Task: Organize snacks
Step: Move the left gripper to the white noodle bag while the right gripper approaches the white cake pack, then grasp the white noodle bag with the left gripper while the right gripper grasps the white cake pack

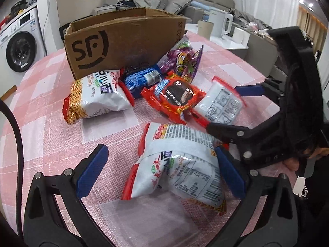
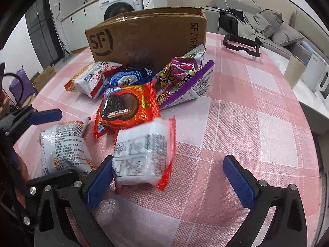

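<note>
An open brown SF cardboard box (image 1: 123, 41) (image 2: 148, 35) stands at the back of the pink checked table. In front of it lie a noodle-snack bag (image 1: 96, 98) (image 2: 90, 78), a blue cookie pack (image 1: 141, 78) (image 2: 127, 76), a red cookie pack (image 1: 174, 96) (image 2: 125, 109) and a purple candy bag (image 1: 183, 59) (image 2: 183, 76). My left gripper (image 1: 162, 173) (image 2: 29, 136) is open around a white-and-red snack bag (image 1: 178, 164) (image 2: 63, 146), whose side touches the right pad. My right gripper (image 2: 169, 181) (image 1: 228, 109) is open, with a small white packet (image 2: 144, 154) (image 1: 220, 105) against its left pad.
A black frame-like object (image 2: 242, 45) lies on the table's far right. Beyond the table edge stand a white kettle (image 1: 221, 23) and a beige cup (image 1: 205, 28). A washing machine (image 1: 20, 47) and a sofa with clothes (image 2: 257, 22) are behind.
</note>
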Motion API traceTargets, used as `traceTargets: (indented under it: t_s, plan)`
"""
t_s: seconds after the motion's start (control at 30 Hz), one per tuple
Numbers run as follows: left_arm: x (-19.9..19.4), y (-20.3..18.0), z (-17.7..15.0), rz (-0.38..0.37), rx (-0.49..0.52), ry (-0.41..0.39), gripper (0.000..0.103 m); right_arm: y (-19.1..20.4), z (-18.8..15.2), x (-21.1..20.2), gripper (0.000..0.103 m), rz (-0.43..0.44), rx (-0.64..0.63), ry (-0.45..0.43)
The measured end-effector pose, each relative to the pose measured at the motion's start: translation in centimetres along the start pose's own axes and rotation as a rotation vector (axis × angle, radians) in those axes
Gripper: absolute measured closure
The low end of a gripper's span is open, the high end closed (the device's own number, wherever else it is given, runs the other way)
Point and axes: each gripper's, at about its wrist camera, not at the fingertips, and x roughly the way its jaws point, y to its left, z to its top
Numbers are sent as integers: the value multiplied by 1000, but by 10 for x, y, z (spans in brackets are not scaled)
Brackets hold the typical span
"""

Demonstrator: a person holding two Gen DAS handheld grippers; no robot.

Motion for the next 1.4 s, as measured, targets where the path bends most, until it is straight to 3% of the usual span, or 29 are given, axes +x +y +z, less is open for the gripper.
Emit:
traceTargets:
  t_s: [0.5, 0.63, 0.83, 1.3, 1.4]
  plan:
    - [19, 2, 4, -44, -18, 43, 0, 2, -2, -1, 2, 15, -20, -5]
    - [18, 2, 4, -44, -19, 43, 0, 6, -4, -7, 14, 31, -32, -23]
    - [17, 2, 3, -44, -19, 42, 0, 9, -4, -13, 45, 69, -46, -50]
    - [16, 2, 2, -44, -14, 40, 1, -4, -4, -17, 56, 175, 16, -79]
    - [15, 0, 2, -63, -5, 32, 11, -5, -4, -17, 57, 183, 20, -77]
